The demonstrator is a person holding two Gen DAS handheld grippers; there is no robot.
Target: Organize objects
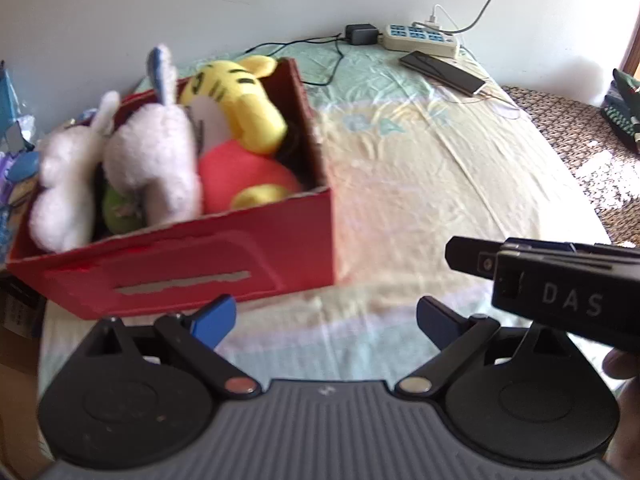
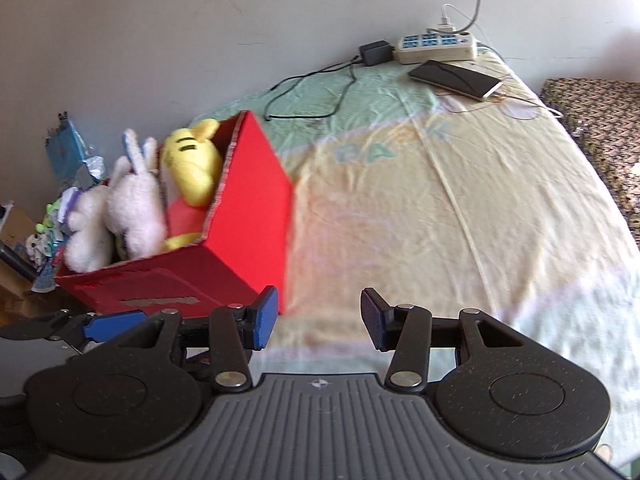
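A: Box [image 1: 224, 264] w/ plush toys is sitting just ahead-left of our left gripper [image 1: 325, 320], whose fingers are gaping wide and gripping nothing.

B: Right gripper [image 2: 318, 318]? We're seeing its fingers spread too, empty, w/ the red box just beyond the left fingertip [image 2: 264, 316].

A: In the box we're spotting a yellow tiger plush [image 1: 236, 100], two white bunnies [image 1: 156, 156] and sth red.

B: Far ahead-right of both, by the wall, a power strip [image 2: 436, 46] and phone [image 2: 456, 79] are lying on the bedsheet [image 2: 460, 208].

Plush toys [image 1: 160, 152] fill the box [image 1: 280, 248] on the bed [image 1: 440, 184].
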